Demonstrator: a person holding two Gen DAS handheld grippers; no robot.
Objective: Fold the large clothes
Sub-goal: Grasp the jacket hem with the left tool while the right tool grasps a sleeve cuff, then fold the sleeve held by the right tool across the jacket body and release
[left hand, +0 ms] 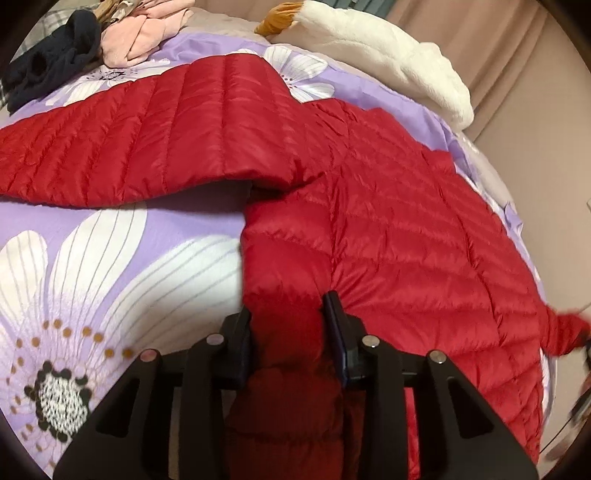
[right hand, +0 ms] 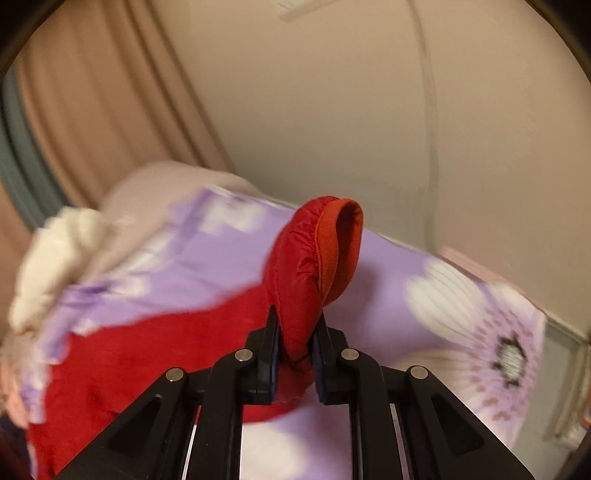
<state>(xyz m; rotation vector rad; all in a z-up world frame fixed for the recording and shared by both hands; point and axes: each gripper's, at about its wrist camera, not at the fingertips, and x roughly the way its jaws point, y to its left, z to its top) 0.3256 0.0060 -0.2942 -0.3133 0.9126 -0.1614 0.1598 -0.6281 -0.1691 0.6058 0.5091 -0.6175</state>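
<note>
- Left claw (left hand: 288,325): clenched on the jacket (left hand: 406,240), a thick red fold bunched between its fingers at the near hem.
- Right claw (right hand: 295,339): clenched on the cuff (right hand: 325,251); the sleeve end stands up out of the jaws, orange lining showing at the opening.
- In the left wrist view the jacket lies spread on the bed (left hand: 122,251), body running from the claw out to the right and far side.
- One sleeve (left hand: 129,140) stretches flat to the left, across the far-middle of the bed; its lower edge lifts a little where it meets the body, dark gap under it.
- Jacket's right edge runs close to the bed's right edge; a red tip at the far right of that view is blurred, cannot tell what holds it.
- Open bedsheet: wide flowered patch near-left of the left claw, between sleeve and near edge.
- Far-left corner: dark garment (left hand: 48,59) and pink clothes (left hand: 147,33) piled together, apart from the sleeve.
- Far side: white fleece (left hand: 388,55) bunched along the bed's far-right edge, near the jacket's shoulder but not touching.
- Right wrist view is motion-blurred; red fabric trails left of the claw over the sheet, bare sheet to its right, wall (right hand: 332,110) and curtain (right hand: 103,92) beyond.
</note>
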